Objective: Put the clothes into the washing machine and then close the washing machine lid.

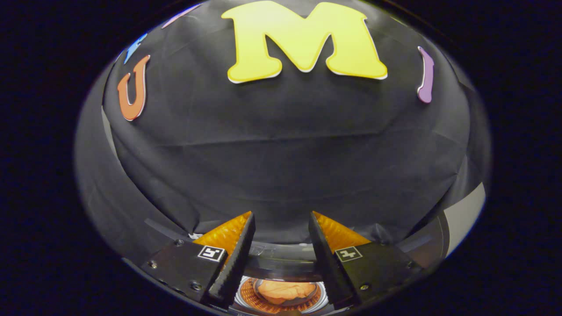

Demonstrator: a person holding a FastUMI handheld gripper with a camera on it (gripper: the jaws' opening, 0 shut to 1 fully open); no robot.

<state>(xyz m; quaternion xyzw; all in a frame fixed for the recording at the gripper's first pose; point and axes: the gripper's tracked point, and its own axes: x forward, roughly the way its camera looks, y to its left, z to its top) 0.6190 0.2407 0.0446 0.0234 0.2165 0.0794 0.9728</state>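
Gripper view: my gripper [281, 228] hangs above the washing machine [281, 303], fingers spread apart and holding nothing. Between and below them I see the clothes [285, 292] lying inside the drum, so I judge loading done. The lid [281, 263], a dark curved band just beyond the drum, looks not yet closed. Booth wall [281, 153] beyond; nothing blocks the way.
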